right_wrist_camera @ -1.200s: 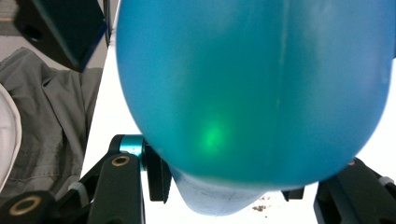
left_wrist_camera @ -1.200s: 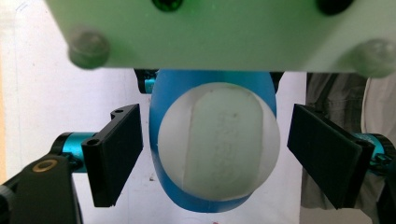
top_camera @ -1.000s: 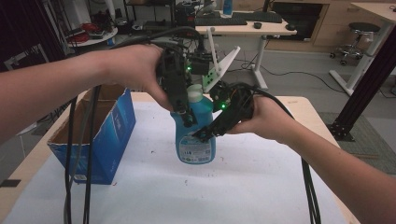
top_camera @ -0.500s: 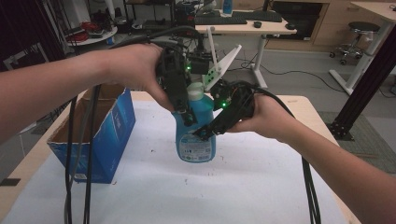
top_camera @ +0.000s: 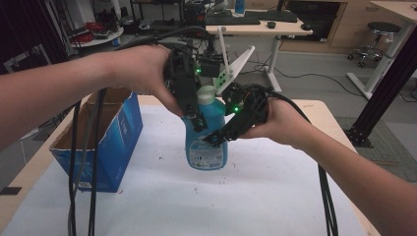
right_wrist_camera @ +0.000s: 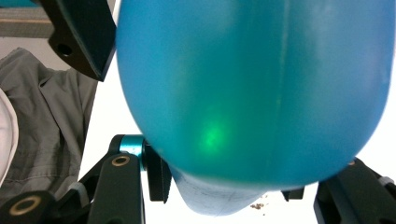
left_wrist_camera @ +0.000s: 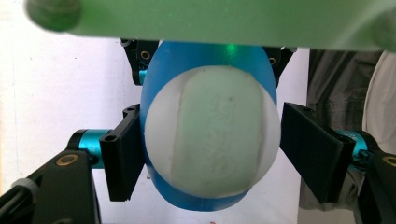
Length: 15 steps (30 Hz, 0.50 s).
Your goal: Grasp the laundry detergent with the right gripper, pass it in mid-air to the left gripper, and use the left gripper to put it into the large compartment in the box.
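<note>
The blue bottle (top_camera: 205, 140) stands upright on the white tabletop (top_camera: 265, 196), near its middle, with its base down and its white cap (top_camera: 207, 93) uppermost. Its long axis runs vertically; the label faces the person's side of the tabletop.

The right gripper (top_camera: 216, 139) clamps the bottle body from the side, at about mid height. In the right gripper view the blue wall (right_wrist_camera: 252, 93) bulges between the two jaws, which press on its flanks. This grip appears intended to anchor the bottle so that it neither turns nor tips while the top is worked.

The left gripper (top_camera: 198, 123) comes down from above, jaws pointing along the bottle's axis. In the left gripper view the cap (left_wrist_camera: 212, 140) sits centred between the jaws. They have just been closing: one pad (left_wrist_camera: 122, 154) lies against the side of the bottle's shoulder, while the other (left_wrist_camera: 310, 154) stands a small gap away, so no firm hold on the cap is made yet. The approach from above suits gripping the cap, as a judgement.

An open blue cardboard box (top_camera: 105, 142) stands apart on the bottle's left. Black cables (top_camera: 81, 162) hang from the left gripper in front of it.
</note>
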Tool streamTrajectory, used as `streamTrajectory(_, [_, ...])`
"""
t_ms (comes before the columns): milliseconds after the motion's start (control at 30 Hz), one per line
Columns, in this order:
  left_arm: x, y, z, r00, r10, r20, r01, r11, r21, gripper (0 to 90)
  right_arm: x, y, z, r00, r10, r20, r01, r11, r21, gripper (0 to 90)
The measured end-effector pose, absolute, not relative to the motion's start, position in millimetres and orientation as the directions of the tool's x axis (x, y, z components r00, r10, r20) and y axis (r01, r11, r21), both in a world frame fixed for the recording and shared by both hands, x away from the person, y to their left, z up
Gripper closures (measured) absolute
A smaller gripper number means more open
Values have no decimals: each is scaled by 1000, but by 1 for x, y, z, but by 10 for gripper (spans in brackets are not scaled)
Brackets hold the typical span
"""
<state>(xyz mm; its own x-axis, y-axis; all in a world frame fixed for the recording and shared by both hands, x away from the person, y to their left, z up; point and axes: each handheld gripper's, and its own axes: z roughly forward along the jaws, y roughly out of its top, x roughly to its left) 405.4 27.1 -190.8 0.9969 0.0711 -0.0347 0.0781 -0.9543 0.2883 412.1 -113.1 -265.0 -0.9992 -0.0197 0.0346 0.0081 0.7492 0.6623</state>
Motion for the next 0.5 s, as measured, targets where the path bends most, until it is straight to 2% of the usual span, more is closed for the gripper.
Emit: streamTrajectory(500, [406, 27, -190, 997, 77, -31, 83, -952, 294, 279, 412, -114, -265, -999, -22, 28, 3, 745, 667, 475])
